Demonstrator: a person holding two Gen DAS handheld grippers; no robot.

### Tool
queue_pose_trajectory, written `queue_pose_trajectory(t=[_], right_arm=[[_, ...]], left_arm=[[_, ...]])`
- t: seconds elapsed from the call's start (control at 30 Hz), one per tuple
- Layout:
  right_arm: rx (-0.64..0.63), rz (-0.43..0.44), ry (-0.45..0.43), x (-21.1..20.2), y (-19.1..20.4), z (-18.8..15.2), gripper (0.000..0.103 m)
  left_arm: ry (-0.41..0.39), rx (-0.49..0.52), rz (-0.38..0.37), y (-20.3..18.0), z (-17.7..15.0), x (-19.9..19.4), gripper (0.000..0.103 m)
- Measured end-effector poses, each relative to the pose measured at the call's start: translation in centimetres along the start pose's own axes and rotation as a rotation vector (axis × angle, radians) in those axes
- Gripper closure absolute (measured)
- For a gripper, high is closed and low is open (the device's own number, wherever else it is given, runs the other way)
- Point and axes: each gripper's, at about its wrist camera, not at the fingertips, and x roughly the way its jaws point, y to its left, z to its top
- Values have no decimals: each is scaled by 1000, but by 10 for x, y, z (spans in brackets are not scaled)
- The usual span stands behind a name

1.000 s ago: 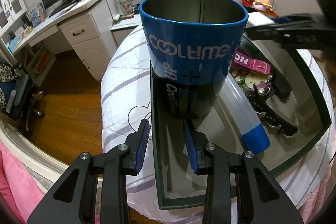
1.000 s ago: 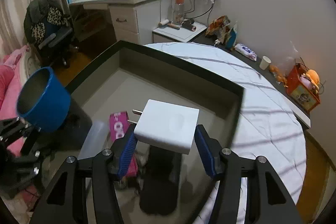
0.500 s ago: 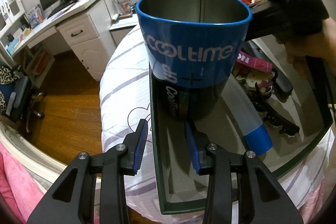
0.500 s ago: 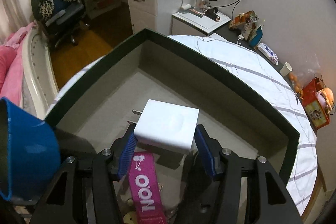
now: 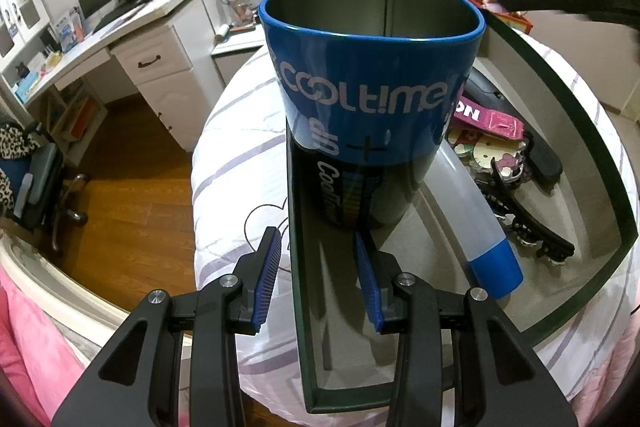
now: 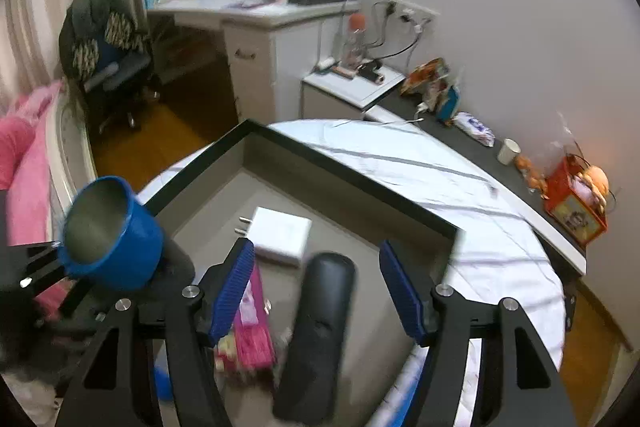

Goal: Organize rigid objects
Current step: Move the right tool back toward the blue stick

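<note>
Charger (image 6: 282,235) lies released in the tray (image 6: 348,169); right tool (image 6: 316,291) opening, empty. Left tool (image 5: 316,281) straddles the tray wall, narrow. Next: fetch another item.

The room is evenly lit by soft indoor light, bright on the white wall (image 6: 500,27) and dimmer toward the floor. A sheen lies on the blue cup (image 5: 372,99), and its shadow falls dark inside the tray (image 5: 600,187). The left wrist view is sharp, apart from a blurred dark shape at its upper right. The right wrist view is smeared by motion, most over the black remote (image 6: 320,327). Both views bulge, with black corners.
</note>
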Motion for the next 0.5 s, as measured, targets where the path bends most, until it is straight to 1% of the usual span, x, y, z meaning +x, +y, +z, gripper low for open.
queue_pose_trajectory(t=[0.07, 0.1, 0.2, 0.23, 0.37, 0.5], right_arm=[[27, -14, -22, -18, -14, -10, 28], [45, -35, -34, -30, -23, -19, 26], [89, -80, -27, -47, -41, -43, 26], [103, -100, -17, -51, -48, -57, 26], [127, -121, 54, -43, -57, -95, 26], [177, -97, 100, -31, -70, -122, 26]], left_arm=[[1, -4, 2, 0, 0, 0, 65], [1, -5, 3, 0, -1, 1, 65], [3, -11, 2, 0, -1, 2, 65], [3, -13, 4, 1, -1, 2, 65], [6, -16, 13, 1, -1, 3, 65], [9, -18, 19, -1, 0, 3, 65]])
